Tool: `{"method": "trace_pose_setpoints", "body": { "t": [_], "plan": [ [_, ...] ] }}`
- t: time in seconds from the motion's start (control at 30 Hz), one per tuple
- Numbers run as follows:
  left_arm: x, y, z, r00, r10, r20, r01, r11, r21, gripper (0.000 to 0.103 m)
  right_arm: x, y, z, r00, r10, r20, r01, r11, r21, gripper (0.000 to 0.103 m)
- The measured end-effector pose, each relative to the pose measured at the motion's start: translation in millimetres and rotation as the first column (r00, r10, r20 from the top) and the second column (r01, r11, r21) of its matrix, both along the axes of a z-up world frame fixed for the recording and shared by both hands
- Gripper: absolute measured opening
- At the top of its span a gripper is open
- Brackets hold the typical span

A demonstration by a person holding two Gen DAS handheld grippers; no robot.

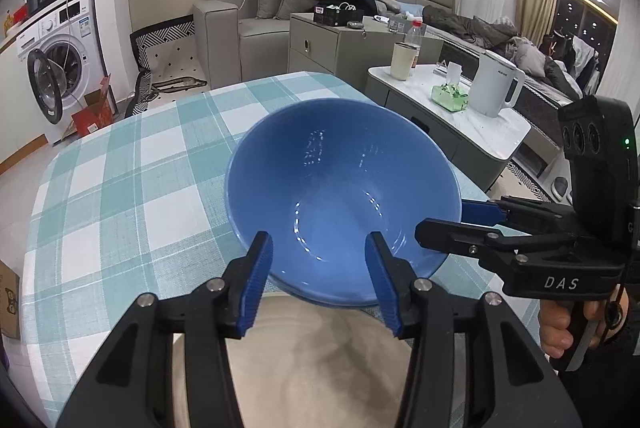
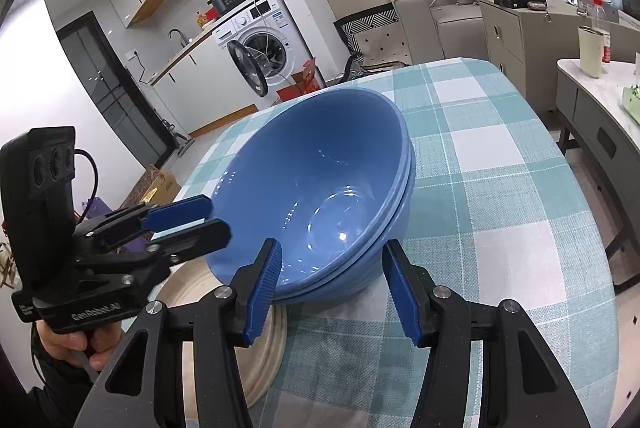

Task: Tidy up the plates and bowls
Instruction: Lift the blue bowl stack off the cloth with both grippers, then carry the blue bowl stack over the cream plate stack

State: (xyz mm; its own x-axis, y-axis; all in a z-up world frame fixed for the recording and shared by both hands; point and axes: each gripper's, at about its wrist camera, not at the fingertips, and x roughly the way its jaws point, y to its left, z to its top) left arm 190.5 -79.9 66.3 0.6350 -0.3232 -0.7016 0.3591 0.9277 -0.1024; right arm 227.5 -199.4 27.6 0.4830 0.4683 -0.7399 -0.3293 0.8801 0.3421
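**tabletop_tom:** On the checked tablecloth things look pretty far along to me. The blue bowls are already nested: from the right wrist view you can count a few rims stacked one inside the other. The stack sits near the table's front edge, and it looks like it's resting on, or at least overlapping, the far rim of the beige plate. Can't tell for sure whether it's fully on the plate or half on the cloth.

**dishrack_dee:** So what's left?

**tabletop_tom:** My guess: square the bowl stack up with the plate, or shift it to wherever it's meant to live. I don't see any other loose dishes on the table in either view, so stacking is probably the bulk of it.

**dishrack_dee:** And the tools, grabbing anything?

**tabletop_tom:** Nope, both let go. The left gripper has its jaws spread apart, hovering just over the near rim of the bowls, pads not pressing on anything. The right gripper is the same deal: jaws parted, near rim of the stack sitting in the gap, no pinch on it.

**dishrack_dee:** Pose?

**tabletop_tom:** Both angled down at the stack, one from each side, fairly close together. You can see a hand wrapped around the right tool's handle.
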Motion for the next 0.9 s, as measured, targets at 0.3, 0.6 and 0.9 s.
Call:
{"method": "trace_pose_setpoints", "body": {
  "t": [0.3,0.6,0.9],
  "plan": [
    [23.9,21.7,-17.7,0.994,0.083,-0.067,-0.086,0.995,-0.041,0.068,9.4,-16.3,-3.4,0.997,-0.069,-0.02,0.069,0.998,-0.002,0.055],
    [38.4,14.3,-31.3,0.99,0.049,-0.13,-0.063,0.993,-0.103,0.065,29.1,-26.7,-21.0,0.993,-0.085,-0.081,0.091,0.993,0.08,0.059],
    [37.2,2.0,-29.6,0.991,0.038,-0.132,-0.05,0.995,-0.083,0.05,34.8,-18.5,-28.7,0.988,-0.084,-0.128,0.099,0.989,0.114,0.055]
  ]
}}
